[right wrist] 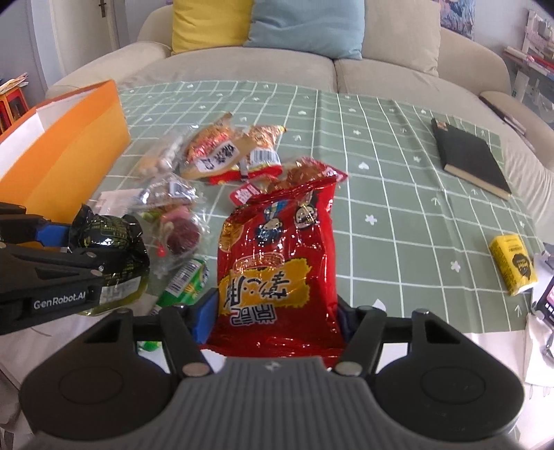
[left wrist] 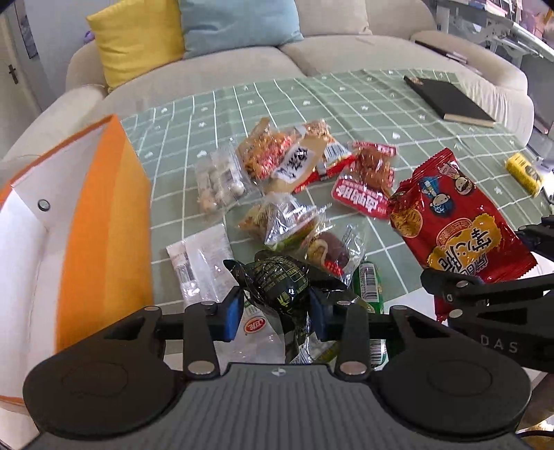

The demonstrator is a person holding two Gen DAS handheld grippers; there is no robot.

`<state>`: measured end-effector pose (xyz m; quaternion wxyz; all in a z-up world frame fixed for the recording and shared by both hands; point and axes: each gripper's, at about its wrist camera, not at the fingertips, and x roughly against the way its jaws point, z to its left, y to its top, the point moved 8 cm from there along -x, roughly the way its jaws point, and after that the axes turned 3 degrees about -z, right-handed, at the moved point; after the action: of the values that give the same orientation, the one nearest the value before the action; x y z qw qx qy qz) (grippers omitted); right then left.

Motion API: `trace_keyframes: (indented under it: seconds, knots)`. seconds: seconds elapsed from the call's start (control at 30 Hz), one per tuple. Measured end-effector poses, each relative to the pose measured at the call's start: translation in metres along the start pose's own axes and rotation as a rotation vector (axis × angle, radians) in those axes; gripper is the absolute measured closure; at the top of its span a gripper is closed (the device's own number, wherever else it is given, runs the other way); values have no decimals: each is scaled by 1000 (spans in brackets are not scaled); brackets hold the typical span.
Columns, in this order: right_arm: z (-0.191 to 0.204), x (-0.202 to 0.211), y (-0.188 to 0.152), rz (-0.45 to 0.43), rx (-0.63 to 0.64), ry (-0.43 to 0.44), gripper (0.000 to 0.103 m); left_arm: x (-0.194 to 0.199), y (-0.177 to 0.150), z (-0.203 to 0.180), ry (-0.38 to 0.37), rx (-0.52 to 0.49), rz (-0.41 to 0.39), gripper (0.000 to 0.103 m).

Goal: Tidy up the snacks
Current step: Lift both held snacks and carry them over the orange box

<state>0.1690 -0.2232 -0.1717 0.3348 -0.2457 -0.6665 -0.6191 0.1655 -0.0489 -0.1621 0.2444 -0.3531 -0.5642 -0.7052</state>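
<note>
- Red snack bag (right wrist: 277,263): glossy crinkled foil-like film, strong glare.
- Black packet (left wrist: 277,280): shiny dark film, wrinkled.
- Clear wrappers (left wrist: 220,180): transparent plastic, reflective.
- Orange bag (left wrist: 104,221): matt smooth paper, white inside, small metal rivet.
- Tablecloth (right wrist: 381,194): matt green, creased, white grid lines.
- Book (right wrist: 467,159): matt black cover.
- Sofa (right wrist: 398,72): beige cloth, soft nap.
- Pads (left wrist: 232,313): blue, matt, rubbery.

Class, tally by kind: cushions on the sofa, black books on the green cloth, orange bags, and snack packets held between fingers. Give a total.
Cushions: 2 (yellow cushion, blue cushion)
Black book: 1
Orange bag: 1
Held packets: 2 (black packet, red packet)
Total: 6
</note>
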Motion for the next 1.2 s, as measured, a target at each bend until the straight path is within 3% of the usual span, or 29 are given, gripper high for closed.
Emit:
trace_keyframes:
  seconds: [0.6, 0.87, 1.2]
  knots:
    - [44, 55, 40, -109, 59, 57, 42, 64, 29, 46, 24, 117, -134, 58]
    - [89, 71, 76, -167, 118, 148, 42, 90, 38, 94, 65, 196, -141, 58]
    - [172, 73, 107, -154, 248, 310, 42, 102, 31, 170, 121, 325, -102, 58]
